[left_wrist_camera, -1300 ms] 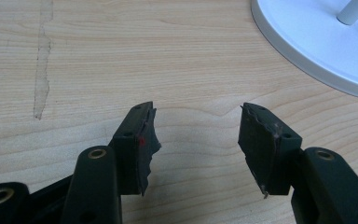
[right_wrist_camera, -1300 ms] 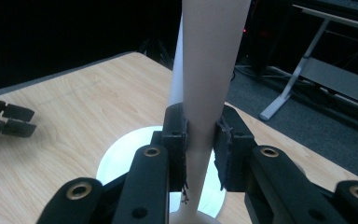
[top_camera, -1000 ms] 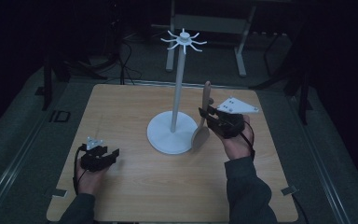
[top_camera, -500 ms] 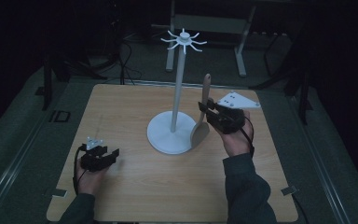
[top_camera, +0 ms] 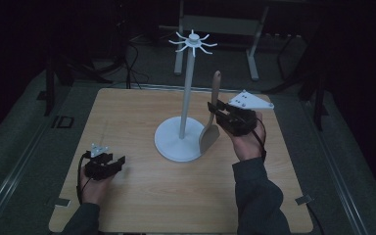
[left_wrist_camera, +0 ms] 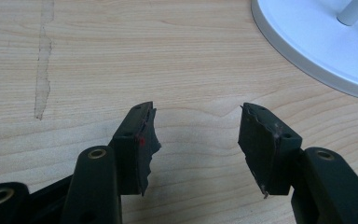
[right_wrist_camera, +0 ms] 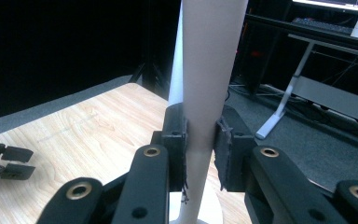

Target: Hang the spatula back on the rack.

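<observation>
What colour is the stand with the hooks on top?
White: the stand, base, pole and hooks alike; the high view shows it best.

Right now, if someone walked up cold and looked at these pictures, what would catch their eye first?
Probably the tall white stand in the middle of the wooden table, topped with a ring of curved hooks. Just right of it, the right gripper is shut on a wooden spatula, held upright with its blade down by the stand's round base. At the near left, the left gripper rests open on the table.
</observation>
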Available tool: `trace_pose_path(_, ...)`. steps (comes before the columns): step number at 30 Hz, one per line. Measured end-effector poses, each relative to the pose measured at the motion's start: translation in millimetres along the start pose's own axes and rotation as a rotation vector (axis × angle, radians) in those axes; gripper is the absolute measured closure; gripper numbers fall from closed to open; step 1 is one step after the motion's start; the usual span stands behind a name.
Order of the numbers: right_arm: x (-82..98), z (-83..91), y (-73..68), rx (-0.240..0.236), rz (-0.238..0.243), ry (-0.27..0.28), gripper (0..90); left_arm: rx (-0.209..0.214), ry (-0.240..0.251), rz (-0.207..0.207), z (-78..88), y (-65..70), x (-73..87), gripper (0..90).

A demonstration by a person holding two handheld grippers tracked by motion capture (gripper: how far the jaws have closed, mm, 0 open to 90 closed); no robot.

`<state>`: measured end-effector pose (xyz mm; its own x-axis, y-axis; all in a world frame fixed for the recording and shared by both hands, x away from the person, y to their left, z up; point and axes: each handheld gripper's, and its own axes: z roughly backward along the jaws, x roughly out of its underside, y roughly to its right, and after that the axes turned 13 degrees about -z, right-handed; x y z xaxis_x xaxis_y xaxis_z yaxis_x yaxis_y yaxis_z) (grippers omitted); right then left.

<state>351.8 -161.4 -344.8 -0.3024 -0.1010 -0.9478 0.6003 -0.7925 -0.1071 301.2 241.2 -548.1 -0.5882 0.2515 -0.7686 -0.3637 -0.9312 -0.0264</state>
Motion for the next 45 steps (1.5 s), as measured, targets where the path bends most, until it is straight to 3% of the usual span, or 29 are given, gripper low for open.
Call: trace_pose_path(45,-33.7,-18.9,3.5,0.005,-0.05,-0.025,75.5,0.0,0.003,0.006,0.5,-1.1,0.2,46.0)
